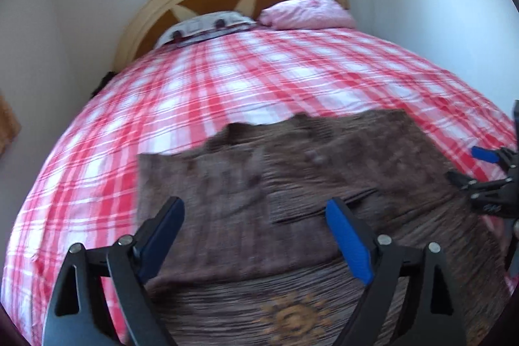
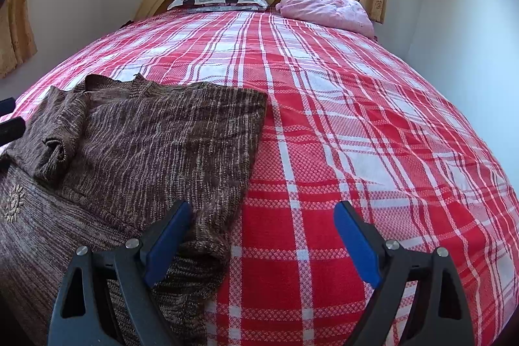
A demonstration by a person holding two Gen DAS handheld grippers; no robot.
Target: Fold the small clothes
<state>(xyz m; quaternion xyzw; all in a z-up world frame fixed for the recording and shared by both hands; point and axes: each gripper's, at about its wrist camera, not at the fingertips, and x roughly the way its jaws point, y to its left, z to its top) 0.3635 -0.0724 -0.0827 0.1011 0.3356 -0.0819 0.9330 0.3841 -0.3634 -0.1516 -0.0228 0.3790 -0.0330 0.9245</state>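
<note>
Bed (image 2: 356, 125): broad red-and-white plaid cover, woven and faintly wrinkled.
Sweater (image 2: 146, 145): brown ribbed knit, partly folded at the near left, sleeve doubled over; the loose layers may slip if dragged.
Left tool (image 1: 256, 235): jaws apart, empty, above the knit.
Right tool (image 2: 262, 235): jaws apart, empty, beside the hem.

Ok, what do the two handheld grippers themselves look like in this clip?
Both look alike. The left gripper and right gripper each have two black angular arms with triangular cut-outs and round silver pivot pins. Each arm ends in a flat blue pad. No cables, markings, hands or sleeves show.
</note>
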